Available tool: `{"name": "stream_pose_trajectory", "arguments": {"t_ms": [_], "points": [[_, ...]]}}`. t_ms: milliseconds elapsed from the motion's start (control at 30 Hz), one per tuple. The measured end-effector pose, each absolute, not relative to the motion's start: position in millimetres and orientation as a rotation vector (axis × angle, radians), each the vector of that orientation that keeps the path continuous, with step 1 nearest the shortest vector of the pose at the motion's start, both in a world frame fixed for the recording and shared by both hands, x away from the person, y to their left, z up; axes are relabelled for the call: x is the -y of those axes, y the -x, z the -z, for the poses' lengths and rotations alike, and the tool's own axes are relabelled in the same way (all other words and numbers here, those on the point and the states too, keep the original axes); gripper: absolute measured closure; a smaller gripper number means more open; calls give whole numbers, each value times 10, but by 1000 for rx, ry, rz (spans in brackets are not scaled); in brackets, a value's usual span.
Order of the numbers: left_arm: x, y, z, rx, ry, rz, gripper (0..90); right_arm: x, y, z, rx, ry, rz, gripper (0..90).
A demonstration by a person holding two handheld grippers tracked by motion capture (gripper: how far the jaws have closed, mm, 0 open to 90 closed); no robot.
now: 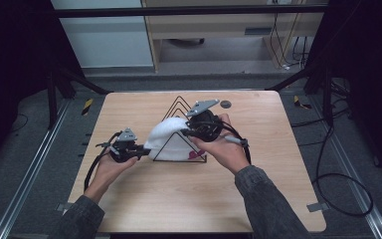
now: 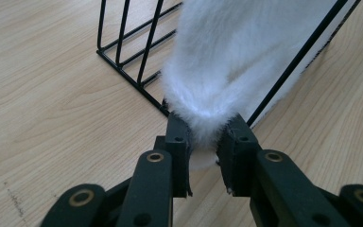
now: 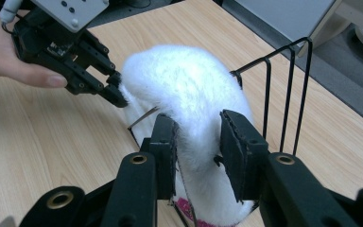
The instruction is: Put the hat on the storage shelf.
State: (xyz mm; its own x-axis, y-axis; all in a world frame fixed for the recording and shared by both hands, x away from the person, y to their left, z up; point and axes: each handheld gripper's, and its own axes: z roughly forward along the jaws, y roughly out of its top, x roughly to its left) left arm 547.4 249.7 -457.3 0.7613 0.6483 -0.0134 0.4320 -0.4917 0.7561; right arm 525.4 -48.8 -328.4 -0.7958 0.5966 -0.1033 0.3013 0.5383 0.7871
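Draped white fluffy fabric hat [image 1: 171, 138] over black triangular wire rack [image 1: 179, 107], left gripper [image 2: 207, 142] pinching its edge, right gripper [image 3: 198, 142] loosening around it; next probably needed letting go fully.

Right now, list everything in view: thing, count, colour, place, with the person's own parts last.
fluffy hat: one, white with a pink mark near its lower edge, draped over the wire rack at the table's middle.
wire rack: one, black, triangular frames, standing mid-table under the hat.
round disc: one, dark grey, flat on the table beyond the right gripper.
table: one, light wood, centre of the high view.
cables: several, black, on the grey floor right of the table.
left gripper: one, black, jaws pinched on the hat's left edge.
right gripper: one, black, jaws either side of the hat's right end, not clearly pressing.
hands: two, grey sleeves, entering from the bottom.
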Motion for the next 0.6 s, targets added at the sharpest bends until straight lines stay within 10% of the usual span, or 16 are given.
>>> {"name": "stream_pose_trajectory", "arguments": {"t_ms": [600], "points": [[-2645,-5392,4458,-839,-2116,-400,657,556,-5135,3326,-2427,-750,-1147,532]]}}
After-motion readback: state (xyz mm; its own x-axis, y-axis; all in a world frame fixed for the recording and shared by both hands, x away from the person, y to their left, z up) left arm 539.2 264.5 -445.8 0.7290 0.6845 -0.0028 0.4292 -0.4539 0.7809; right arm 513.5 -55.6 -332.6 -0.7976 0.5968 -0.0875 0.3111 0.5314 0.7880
